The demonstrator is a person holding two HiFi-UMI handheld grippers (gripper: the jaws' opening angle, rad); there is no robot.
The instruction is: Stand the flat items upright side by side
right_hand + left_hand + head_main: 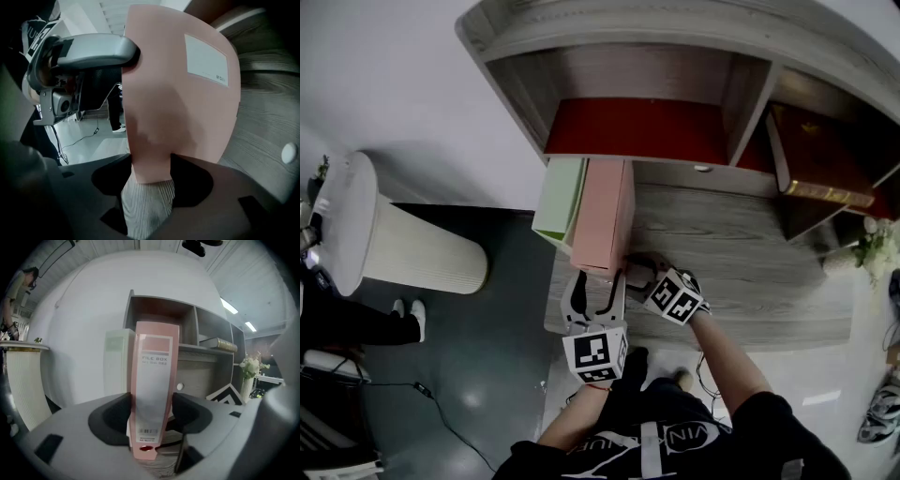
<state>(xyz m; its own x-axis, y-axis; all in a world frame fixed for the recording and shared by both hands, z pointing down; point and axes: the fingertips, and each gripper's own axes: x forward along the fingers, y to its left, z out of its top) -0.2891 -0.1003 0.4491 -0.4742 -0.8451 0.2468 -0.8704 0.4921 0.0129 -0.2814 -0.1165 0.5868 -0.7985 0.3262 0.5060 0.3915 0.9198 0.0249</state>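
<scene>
A pink file box (602, 216) stands upright at the left end of the grey wooden desk (741, 272). A pale green file box (558, 202) stands right beside it on its left. My left gripper (593, 283) is shut on the pink box's spine; in the left gripper view that spine (152, 394) fills the gap between both pads, with the green box (115, 366) behind it. My right gripper (636, 272) is shut on the box's lower right corner; in the right gripper view the pink side panel (178, 93) rises from between its jaws.
Behind the desk is a shelf unit with a red back panel (647, 127). A dark red book with gilt edges (820, 159) lies in its right bay. White flowers (872, 248) sit at the desk's right end. A white round pedestal (384, 234) stands on the floor to the left.
</scene>
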